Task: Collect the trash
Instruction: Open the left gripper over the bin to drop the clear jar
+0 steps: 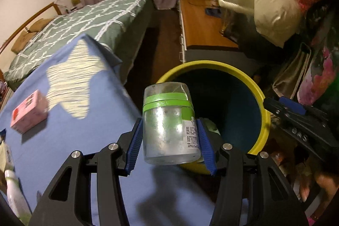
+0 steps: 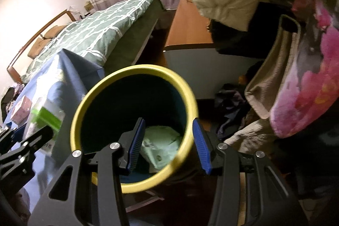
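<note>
At the centre of the left wrist view, the left gripper (image 1: pixel 169 141) holds a clear plastic jar (image 1: pixel 169 126) by its sides, the blue pads pressed on it from left and right. The jar has a green band round its upper part and a printed label on its right side; its inside looks cloudy, and I cannot tell whether anything is in it. Just behind the jar, to the right of centre, stands the bin (image 1: pixel 257 90), a round pail with a yellow rim and a dark teal inside; the jar overlaps the bin's near left rim in this view. To the left lies the blue table (image 1: pixel 74 130), with a pink box (image 1: pixel 28 113) near the left edge and a white bottle (image 1: pixel 14 194) at the lower left corner. The right gripper (image 1: pixel 296 120) shows as a dark blurred shape at the right edge. Seen from the right wrist, the right gripper (image 2: pixel 169 143) hangs over the bin (image 2: pixel 135 70) with its jaws partly apart and nothing between them. Down in the bin lies a pale green packet (image 2: pixel 163 145), low in the centre of the frame. At the left edge the left gripper (image 2: pixel 25 147) carries the jar (image 2: pixel 45 120), blurred, beside the bin's left rim.
</note>
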`<state>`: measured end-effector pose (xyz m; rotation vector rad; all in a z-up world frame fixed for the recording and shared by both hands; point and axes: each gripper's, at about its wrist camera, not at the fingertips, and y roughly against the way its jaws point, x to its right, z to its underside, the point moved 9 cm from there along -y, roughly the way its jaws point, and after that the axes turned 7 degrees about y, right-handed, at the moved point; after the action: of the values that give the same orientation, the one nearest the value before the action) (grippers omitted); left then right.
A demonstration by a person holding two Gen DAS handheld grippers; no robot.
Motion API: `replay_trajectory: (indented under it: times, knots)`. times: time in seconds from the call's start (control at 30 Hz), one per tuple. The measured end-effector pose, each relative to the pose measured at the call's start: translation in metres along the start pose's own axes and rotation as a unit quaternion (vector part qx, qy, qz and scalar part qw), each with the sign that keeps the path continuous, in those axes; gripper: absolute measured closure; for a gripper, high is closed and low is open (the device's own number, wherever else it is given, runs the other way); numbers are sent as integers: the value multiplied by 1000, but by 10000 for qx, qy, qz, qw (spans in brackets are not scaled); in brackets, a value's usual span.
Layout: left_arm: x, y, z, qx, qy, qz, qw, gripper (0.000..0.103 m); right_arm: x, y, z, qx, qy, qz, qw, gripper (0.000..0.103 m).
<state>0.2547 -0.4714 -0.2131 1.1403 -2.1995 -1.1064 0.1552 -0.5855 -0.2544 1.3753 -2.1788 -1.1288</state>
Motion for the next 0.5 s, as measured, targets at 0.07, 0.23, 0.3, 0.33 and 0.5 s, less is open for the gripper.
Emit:
replay_trajectory:
  times: [0.07, 0.23, 0.3, 0.33, 0.5]
  knots:
    - [10, -10, -5, -74, -67, 6, 10000, 52, 10, 2, 0, 16, -36, 80, 10000, 58]
    - [24, -32, -10, -260, -153, -103, 9995, 48, 26, 3, 1, 17, -130, 172, 9998, 58]
    - [22, -31, -10, -201, -154, -212, 9995, 26, 30, 2, 2, 6, -162, 192, 9997, 58]
    - [21, -26, -12, -92, -152, -261, 9995, 20, 30, 1, 1, 1, -166, 189, 9997, 58]
    - [2, 6, -13, 166, 56, -188, 9997, 19, 26, 1, 2, 1, -132, 138, 9998, 58]
